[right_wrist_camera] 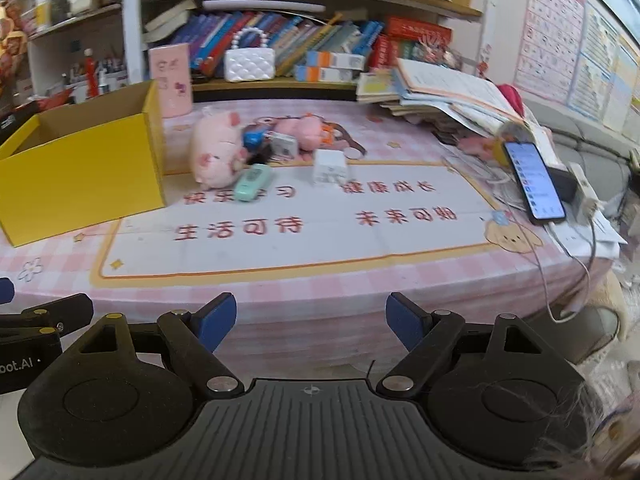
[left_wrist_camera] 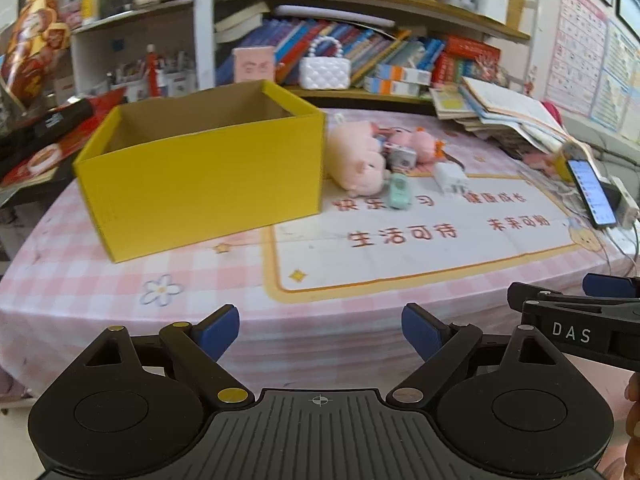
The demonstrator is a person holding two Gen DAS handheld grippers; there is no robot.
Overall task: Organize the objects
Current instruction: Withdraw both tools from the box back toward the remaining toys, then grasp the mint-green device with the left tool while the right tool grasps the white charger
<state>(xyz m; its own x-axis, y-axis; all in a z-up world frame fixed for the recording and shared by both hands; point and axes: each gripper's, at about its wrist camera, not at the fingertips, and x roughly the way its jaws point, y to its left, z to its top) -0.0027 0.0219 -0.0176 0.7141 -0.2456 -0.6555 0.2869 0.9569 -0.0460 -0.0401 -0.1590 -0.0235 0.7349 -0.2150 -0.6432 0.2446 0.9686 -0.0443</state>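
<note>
Crowded bookshelves [left_wrist_camera: 360, 40] fill the back wall, packed with leaning books and a white quilted purse [left_wrist_camera: 324, 68] with a bead handle, and in front of them sits a table under a pink checked cloth [left_wrist_camera: 200, 280] with a cream panel of red characters. On the left of that cloth stands the yellow cardboard box [left_wrist_camera: 208, 176], open at the top, plain brown inside, and nothing can be seen in the part of its interior that shows. Just beside its right wall lies the little heap to be sorted. A pale pink plush pig [right_wrist_camera: 216, 148] lies on its side, rounded and soft, nearest the box. A mint green oblong gadget [right_wrist_camera: 253, 182] rests against the pig on the near side. A white cube-shaped charger [right_wrist_camera: 330, 166] sits a little to the right, apart from the pig. Behind them a smaller pink plush [right_wrist_camera: 304, 128] with an orange bit lies among a small white camera-like item [right_wrist_camera: 282, 144] and something blue, too blurred to name. Over at the right edge a phone [right_wrist_camera: 534, 180] with a lit screen leans by a stack of open books.

Both tools hang above the near edge of the table, well short of the heap. The left gripper [left_wrist_camera: 320, 330] has its blue-padded jaws spread wide with nothing between them. The right gripper [right_wrist_camera: 310, 322] is just the same, jaws wide apart and empty.
</note>
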